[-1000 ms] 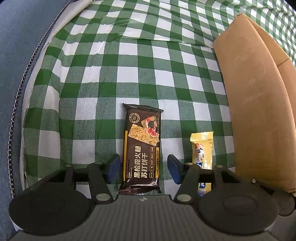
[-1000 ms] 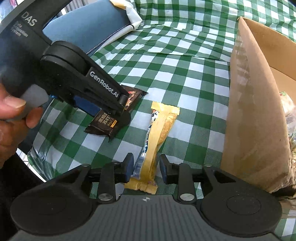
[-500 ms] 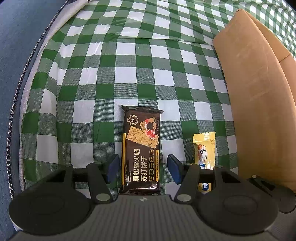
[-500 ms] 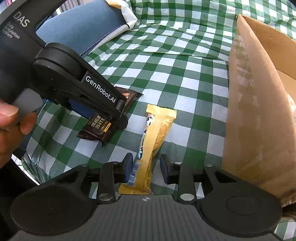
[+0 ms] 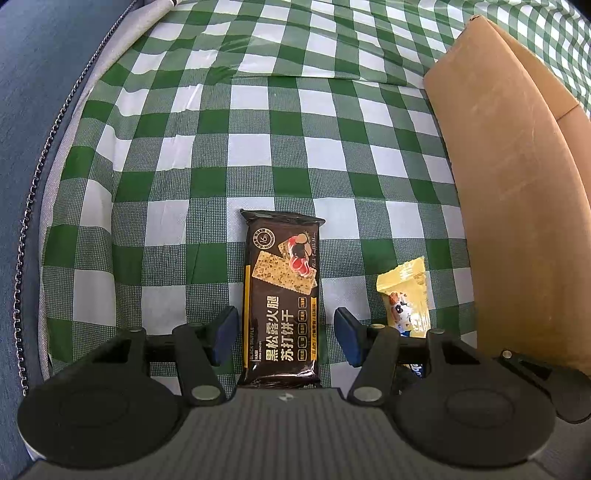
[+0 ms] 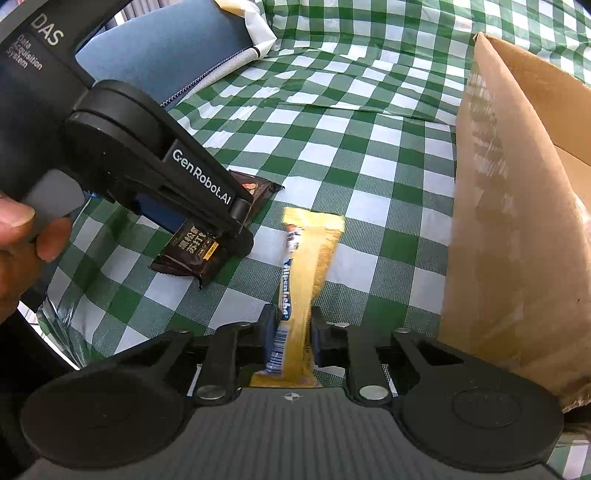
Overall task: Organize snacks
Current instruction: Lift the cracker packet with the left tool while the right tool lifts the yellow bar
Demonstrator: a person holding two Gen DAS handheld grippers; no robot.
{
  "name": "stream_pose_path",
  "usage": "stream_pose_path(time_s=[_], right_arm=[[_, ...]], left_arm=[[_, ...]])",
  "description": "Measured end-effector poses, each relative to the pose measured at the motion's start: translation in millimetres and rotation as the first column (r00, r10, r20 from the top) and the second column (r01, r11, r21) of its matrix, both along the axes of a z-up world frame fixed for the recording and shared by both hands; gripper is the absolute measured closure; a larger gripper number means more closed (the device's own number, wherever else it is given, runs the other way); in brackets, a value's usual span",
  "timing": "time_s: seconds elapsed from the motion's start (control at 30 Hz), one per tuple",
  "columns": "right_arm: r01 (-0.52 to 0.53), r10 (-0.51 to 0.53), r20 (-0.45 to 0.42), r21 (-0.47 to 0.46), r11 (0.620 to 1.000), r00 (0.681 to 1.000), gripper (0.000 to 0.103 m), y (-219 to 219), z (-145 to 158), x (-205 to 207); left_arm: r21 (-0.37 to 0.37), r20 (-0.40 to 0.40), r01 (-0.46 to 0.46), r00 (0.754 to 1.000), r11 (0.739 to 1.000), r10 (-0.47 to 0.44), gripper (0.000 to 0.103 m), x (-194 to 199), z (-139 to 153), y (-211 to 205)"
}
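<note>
The right gripper [image 6: 293, 334] pinches a glossy yellow wrapper [image 6: 308, 273]; the left gripper [image 5: 282, 334] straddles, unclenched, a flat dark cracker packet [image 5: 280, 291]. The matte cardboard box [image 6: 491, 229] hides its contents.

A green-and-white checked cloth [image 5: 266, 147] covers the tabletop, creased into a long fold toward the far side. It lies smooth in the near squares (the fisheye view bends the pattern at the edges). Beyond the cloth's left border sits a blue fabric surface [image 5: 33, 92], possibly a cushion or a bag, edged by a pale grey strip [image 5: 142, 27] and a line of dark beaded trim [image 5: 62, 114] that may be a zip. In the right wrist view something white and crumpled [image 6: 258, 27] lies at the cloth's far corner.
</note>
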State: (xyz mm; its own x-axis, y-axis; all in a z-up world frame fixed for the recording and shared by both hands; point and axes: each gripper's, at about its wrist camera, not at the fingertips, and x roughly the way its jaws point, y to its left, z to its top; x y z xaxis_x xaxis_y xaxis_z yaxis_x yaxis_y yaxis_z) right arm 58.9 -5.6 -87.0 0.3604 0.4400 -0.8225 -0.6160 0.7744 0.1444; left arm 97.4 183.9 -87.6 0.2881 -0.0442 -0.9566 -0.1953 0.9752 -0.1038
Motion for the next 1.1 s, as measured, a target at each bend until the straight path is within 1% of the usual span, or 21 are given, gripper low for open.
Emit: stream_pose_path(time_s=[0.13, 0.17, 0.2, 0.27, 0.37, 0.5, 0.57, 0.67, 0.73, 0.8, 0.93, 1.1], right_arm=[[0.004, -0.004, 0.017, 0.015, 1.0, 1.0, 0.087, -0.9, 4.7, -1.2], [0.006, -0.006, 0.023, 0.019, 1.0, 1.0, 0.087, -1.2, 6.0, -1.6], [0.007, -0.008, 0.028, 0.023, 1.0, 1.0, 0.087, -1.2, 7.3, -2.1], [0.009, -0.01, 0.037, 0.03, 0.999, 0.999, 0.087, -1.7, 9.8, -2.7], [0.012, -0.014, 0.049, 0.037, 0.999, 0.999, 0.087, -2.6, 13.4, -3.8], [0.012, -0.017, 0.072, 0.059, 0.998, 0.997, 0.088, -4.6, 22.3, -7.0], [0.011, -0.019, 0.087, 0.081, 0.997, 0.996, 0.088, -6.4, 30.5, -9.3], [-0.006, -0.007, 0.113, 0.112, 0.994, 0.994, 0.088, -11.0, 49.7, -13.6], [-0.003, -0.017, 0.139, 0.138, 0.99, 0.99, 0.088, -17.9, 69.0, -14.3], [0.009, -0.037, 0.147, 0.182, 0.983, 0.988, 0.088, -29.4, 89.4, -12.0], [-0.003, -0.051, 0.228, 0.23, 0.973, 0.972, 0.088, -56.5, 127.0, -10.2], [-0.006, -0.09, 0.349, 0.265, 0.964, 0.933, 0.088, -95.4, 150.4, -8.0]], left_arm=[[0.0, 0.0, -0.002, 1.0, 1.0, 0.002, 0.042, -0.3, 0.1, 0.2], [0.003, 0.0, -0.002, 1.0, 1.0, 0.002, 0.045, -0.5, 0.3, 0.3], [0.007, 0.001, -0.003, 1.0, 1.0, 0.003, 0.053, -0.8, 0.7, 0.8], [0.006, 0.005, -0.01, 1.0, 1.0, 0.01, 0.061, -1.3, 2.1, 3.1], [-0.005, 0.029, -0.024, 0.999, 1.0, 0.024, 0.061, -3.1, 7.4, 5.3], [-0.038, 0.108, -0.052, 0.993, 0.998, 0.056, 0.062, -9.7, 23.7, 9.7], [-0.055, 0.167, -0.075, 0.982, 0.996, 0.083, 0.062, -15.6, 35.3, 14.2], [-0.099, 0.251, -0.118, 0.958, 0.988, 0.139, 0.068, -26.4, 52.3, 23.3], [-0.126, 0.301, -0.143, 0.937, 0.982, 0.175, 0.068, -32.2, 62.7, 27.7], [-0.141, 0.344, -0.158, 0.918, 0.977, 0.198, 0.069, -37.3, 71.3, 28.9], [-0.175, 0.382, -0.17, 0.896, 0.97, 0.226, 0.071, -42.1, 79.6, 29.4], [-0.209, 0.423, -0.166, 0.873, 0.964, 0.242, 0.073, -41.4, 86.2, 24.9]])
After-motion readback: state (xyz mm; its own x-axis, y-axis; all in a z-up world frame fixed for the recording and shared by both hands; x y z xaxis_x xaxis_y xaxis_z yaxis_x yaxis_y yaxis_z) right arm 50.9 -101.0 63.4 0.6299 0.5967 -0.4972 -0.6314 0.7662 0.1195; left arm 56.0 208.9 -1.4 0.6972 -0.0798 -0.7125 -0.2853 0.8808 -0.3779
